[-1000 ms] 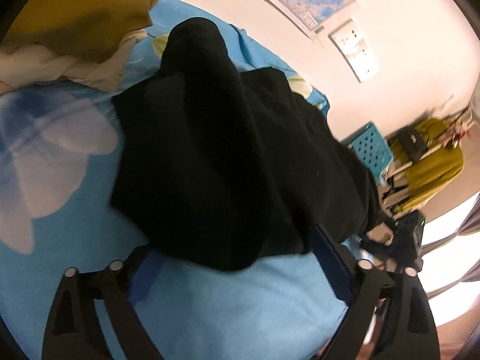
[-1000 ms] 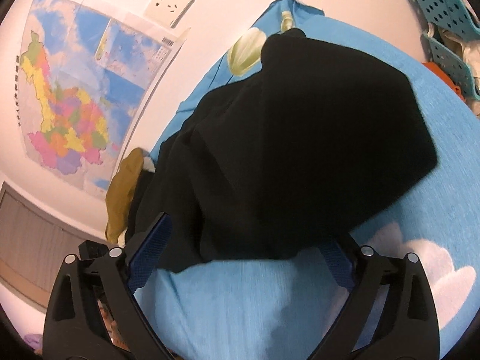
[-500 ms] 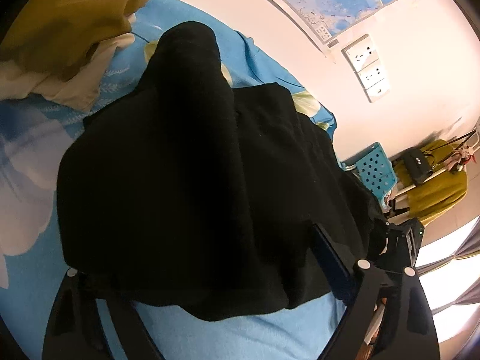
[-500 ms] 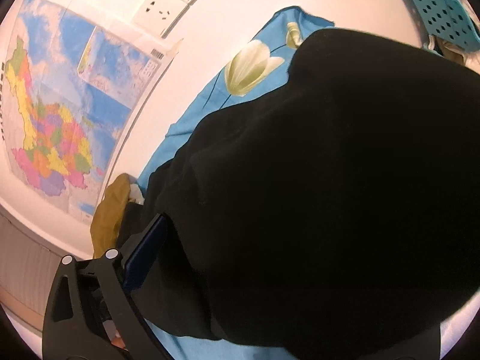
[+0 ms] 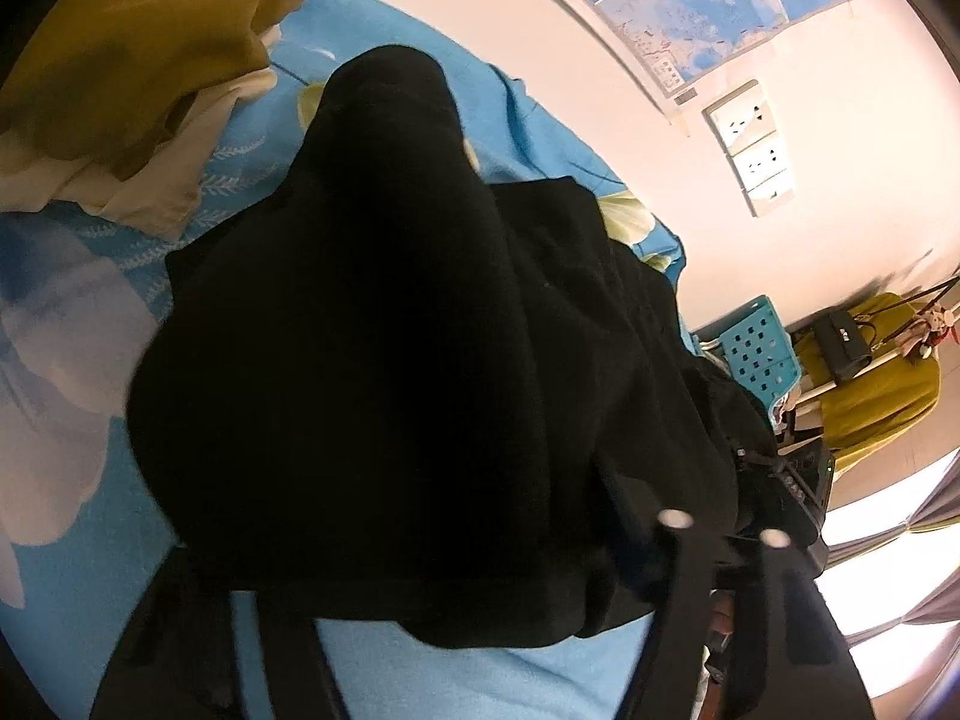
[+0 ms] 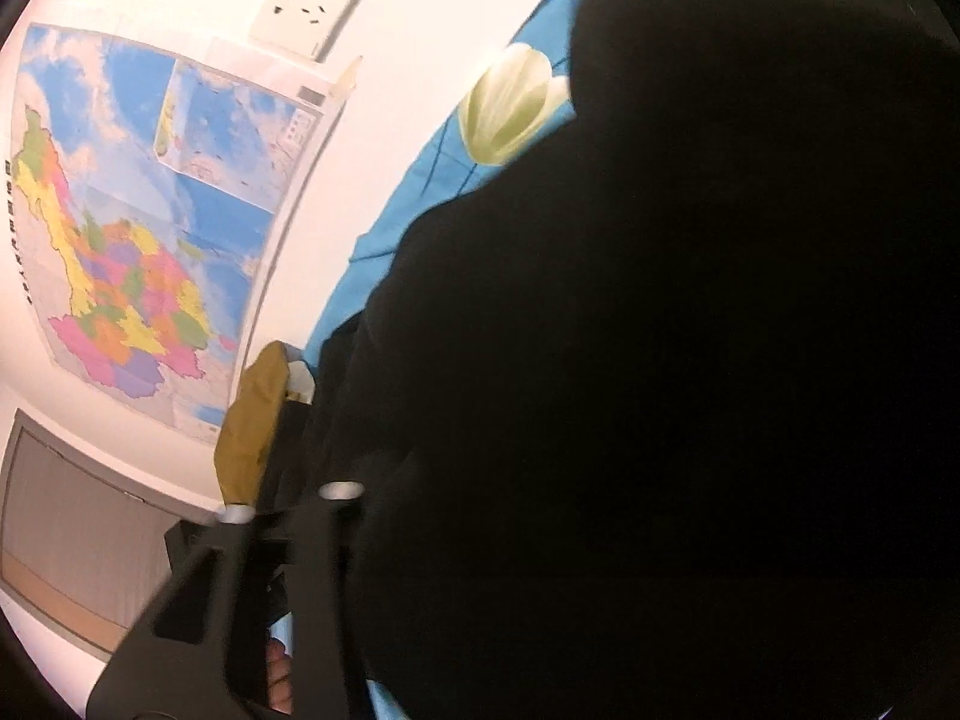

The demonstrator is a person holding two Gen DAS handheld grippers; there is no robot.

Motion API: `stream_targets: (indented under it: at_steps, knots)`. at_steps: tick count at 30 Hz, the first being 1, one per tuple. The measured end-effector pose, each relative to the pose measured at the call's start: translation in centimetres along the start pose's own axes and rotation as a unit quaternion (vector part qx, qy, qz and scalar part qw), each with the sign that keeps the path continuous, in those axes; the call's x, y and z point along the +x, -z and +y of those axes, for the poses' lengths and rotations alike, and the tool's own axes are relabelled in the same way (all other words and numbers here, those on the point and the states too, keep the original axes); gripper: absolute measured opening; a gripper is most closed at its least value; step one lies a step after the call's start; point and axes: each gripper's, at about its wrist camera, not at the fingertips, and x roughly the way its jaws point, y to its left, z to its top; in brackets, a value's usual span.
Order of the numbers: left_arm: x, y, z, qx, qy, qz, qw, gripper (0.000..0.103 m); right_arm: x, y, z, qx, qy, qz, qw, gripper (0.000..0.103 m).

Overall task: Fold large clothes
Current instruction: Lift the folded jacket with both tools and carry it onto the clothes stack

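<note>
A large black garment [image 5: 390, 348] lies bunched on the blue flowered sheet [image 5: 72, 540]. It fills most of the right wrist view [image 6: 660, 390]. My left gripper [image 5: 432, 588] is pushed in under its near edge, and the cloth drapes over both fingers and hides the tips. My right gripper [image 6: 540, 570] is also buried in the cloth. Only its left finger [image 6: 282, 546] shows, and the right one is hidden. The jaws look narrower than before, closing on the cloth.
A mustard and a cream garment [image 5: 138, 90] are heaped at the far left of the bed. The wall [image 5: 570, 90] with a map [image 6: 138, 228] and sockets [image 6: 312, 6] borders the bed. A teal basket [image 5: 756, 348] and a rack with a yellow garment [image 5: 870, 384] stand past the bed's end.
Both grippers have pushed forward under the black garment's near edge. The cloth now covers their fingers, and the jaws have narrowed from wide open.
</note>
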Motion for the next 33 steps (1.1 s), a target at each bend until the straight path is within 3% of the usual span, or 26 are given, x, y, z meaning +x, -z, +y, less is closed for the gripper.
stream_targets:
  at_steps: [3, 6, 16, 22, 29, 33]
  knots:
    - [-0.3, -0.2, -0.6, 0.005, 0.003, -0.002, 1.0, 0.041, -0.7, 0.0, 0.2, -0.009, -0.023, 0.002, 1.0, 0.02]
    - [-1.6, -0.8, -1.9, 0.033, -0.007, -0.015, 0.9993, 0.035, -2.3, -0.4, 1.8, -0.032, -0.043, -0.006, 0.999, 0.018]
    - [-9.4, -6.1, -7.8, 0.124, -0.009, -0.09, 0.9881, 0.03, -6.5, -3.0, 13.8, -0.162, -0.11, -0.035, 0.98, 0.017]
    - [-18.6, -11.6, -9.7, 0.16, -0.036, -0.184, 0.9692, 0.029, -5.3, -4.5, 23.6, -0.231, -0.16, -0.038, 0.959, 0.017]
    - [-29.8, -18.9, -6.0, 0.147, -0.118, -0.275, 0.9429, 0.029, 2.0, -4.3, 36.2, -0.28, -0.235, -0.029, 0.93, 0.017]
    - [-35.3, -23.5, -1.4, 0.133, -0.162, -0.327, 0.9216, 0.029, 7.6, -2.4, 43.2, -0.315, -0.278, -0.043, 0.906, 0.017]
